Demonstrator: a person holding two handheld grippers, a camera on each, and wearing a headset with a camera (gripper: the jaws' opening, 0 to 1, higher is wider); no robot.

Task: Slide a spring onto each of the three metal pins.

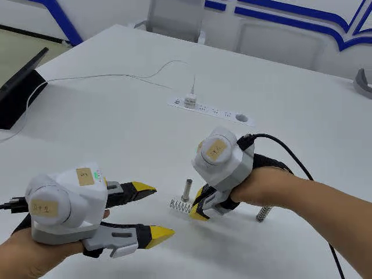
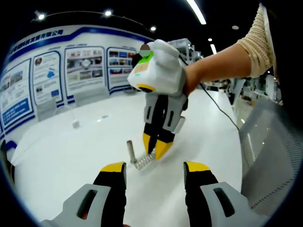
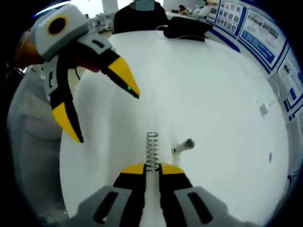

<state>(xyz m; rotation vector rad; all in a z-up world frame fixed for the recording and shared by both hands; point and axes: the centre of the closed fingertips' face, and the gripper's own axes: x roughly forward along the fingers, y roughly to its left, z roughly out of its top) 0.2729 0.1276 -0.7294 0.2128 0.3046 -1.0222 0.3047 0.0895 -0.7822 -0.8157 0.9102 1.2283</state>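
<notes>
lower left of the head view, the left gripper gapes wide, holding nothing; at centre a spring lies on the table, one end pinched by the right gripper, just beside an upright metal pin; a second spring lies lower right

It looks like a lab or technical showroom. A broad white bench carries a power strip, and a grey chair stands beyond it. Blue-trimmed display boards with printed posters line the wall, under strip lights in a dark ceiling.
</notes>
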